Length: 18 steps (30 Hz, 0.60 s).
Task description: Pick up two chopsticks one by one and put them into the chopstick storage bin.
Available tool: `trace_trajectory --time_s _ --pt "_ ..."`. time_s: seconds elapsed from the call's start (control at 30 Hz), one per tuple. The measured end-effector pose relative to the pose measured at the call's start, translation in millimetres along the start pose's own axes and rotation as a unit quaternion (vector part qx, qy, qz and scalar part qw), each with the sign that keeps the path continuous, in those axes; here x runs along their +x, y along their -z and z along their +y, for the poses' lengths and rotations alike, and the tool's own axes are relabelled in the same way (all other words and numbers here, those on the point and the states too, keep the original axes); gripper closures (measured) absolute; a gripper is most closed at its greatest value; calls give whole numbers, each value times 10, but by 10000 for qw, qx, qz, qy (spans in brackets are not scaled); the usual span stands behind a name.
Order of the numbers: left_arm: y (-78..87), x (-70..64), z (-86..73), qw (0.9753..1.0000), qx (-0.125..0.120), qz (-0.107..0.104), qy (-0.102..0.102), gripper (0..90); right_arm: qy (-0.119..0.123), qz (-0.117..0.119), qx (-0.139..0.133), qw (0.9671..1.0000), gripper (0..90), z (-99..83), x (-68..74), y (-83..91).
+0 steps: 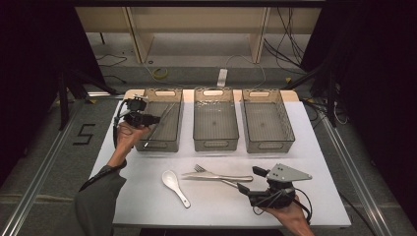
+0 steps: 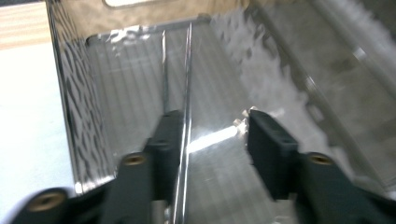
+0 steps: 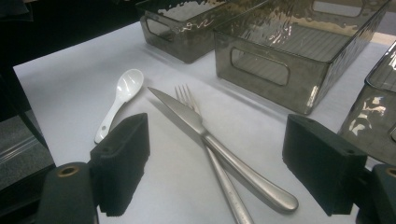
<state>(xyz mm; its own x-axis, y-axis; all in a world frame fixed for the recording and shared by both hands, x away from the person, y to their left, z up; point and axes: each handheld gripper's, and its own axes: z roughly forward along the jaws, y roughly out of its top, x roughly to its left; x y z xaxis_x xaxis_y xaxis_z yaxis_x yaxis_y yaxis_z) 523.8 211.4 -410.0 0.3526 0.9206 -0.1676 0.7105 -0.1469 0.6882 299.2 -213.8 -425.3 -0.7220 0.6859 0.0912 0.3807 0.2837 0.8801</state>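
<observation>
**Cutlery on the white table, grippers at opposite corners**

The knife runs from the centre of the right gripper view toward its lower right: a plain steel piece, pointed blade aimed at the upper left, its rounded, brushed handle ending near the bottom edge. It lies across the fork, whose tines peek out just right of the blade while the stem passes under the knife's handle. In the high view the pair sits in the lower middle of the frame, on the white table, with a white spoon just to their left.

The right gripper hovers at the lower right of the high view, its jaws spread wide and holding nothing, the knife's handle between them in its own view.

The left gripper is at the upper left, at the left bin, its jaws parted. A thin metal rod stands beside one jaw; whether they touch is unclear.
</observation>
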Motion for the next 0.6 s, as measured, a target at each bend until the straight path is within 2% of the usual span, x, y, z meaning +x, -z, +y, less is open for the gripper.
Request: trace_trajectory --time_s 0.03,0.13,0.27,0.33,0.4,0.47,0.57,0.6 --pt "26 -36 -1 10000 -15 -79 8 391 -4 9 9 10000 240 0 -1 -1" --pt "127 -181 -46 9992 -132 -390 17 286 -8 11 16 10000 240 3 5 0" --pt "270 -392 -215 9959 -333 -845 44 228 -13 9 24 10000 240 0 2 -1" --pt "323 -508 -279 9960 -202 -838 -236 212 -36 13 33 10000 240 3 3 -1" --pt "378 -574 -324 9945 -266 -979 -258 209 -14 5 36 10000 240 6 15 1" --pt "428 -631 -345 9937 -311 -1016 -352 204 21 4 18 10000 240 8 26 0" --pt "497 -693 -385 9923 -379 -1125 -356 195 32 -2 80 10000 239 4 32 -13" --pt "519 -712 -401 9917 -376 -1160 -414 194 30 4 71 10000 239 1 32 -18"
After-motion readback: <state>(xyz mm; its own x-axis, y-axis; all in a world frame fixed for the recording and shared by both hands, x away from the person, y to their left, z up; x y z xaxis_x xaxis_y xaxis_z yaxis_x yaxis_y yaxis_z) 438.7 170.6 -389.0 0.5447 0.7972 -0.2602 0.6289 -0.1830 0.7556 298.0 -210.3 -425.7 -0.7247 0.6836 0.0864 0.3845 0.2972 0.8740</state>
